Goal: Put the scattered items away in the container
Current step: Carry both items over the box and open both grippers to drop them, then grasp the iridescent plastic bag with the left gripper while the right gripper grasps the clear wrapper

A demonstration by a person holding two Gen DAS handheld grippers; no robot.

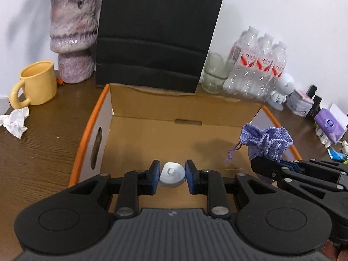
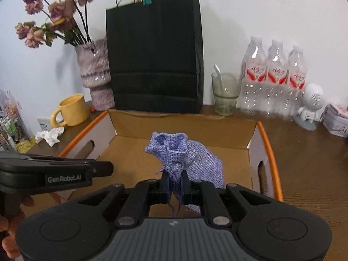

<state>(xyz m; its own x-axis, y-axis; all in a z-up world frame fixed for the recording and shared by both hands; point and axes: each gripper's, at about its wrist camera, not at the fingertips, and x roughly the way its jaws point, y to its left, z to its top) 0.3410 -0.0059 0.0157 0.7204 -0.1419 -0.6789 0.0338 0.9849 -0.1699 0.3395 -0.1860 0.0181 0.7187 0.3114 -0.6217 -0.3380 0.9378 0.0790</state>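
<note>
While both your hands hang over the open box [image 1: 139, 100], each pair of tongs is carrying something. Your left tongs [image 1: 173, 174] pinch a small white disc [image 1: 172, 173] between their blue pads [image 1: 154, 174], one pad pressed on each side of it; a little knob sticks up from its top. It sits in the air above the box's near part, and the brown floor of the box shows beyond it.

Your right tongs [image 2: 175, 182] are pressed nearly together on the gathered neck and strings of a purple pouch [image 2: 174, 150]. The pouch's ruffled mouth stands up above the pads and its body hangs away behind them, over the box floor. In the left view the pouch [image 1: 267, 141] shows near the box's right wall with the right tongs [image 1: 280, 165] under it.

On the desk [image 1: 43, 152] behind the box stand a black bag [image 2: 154, 54], a vase [image 2: 95, 76], a yellow mug [image 1: 37, 82], a glass [image 2: 226, 93] and three bottles [image 2: 274, 76]. A crumpled tissue [image 1: 15, 121] lies just in front of the mug.
</note>
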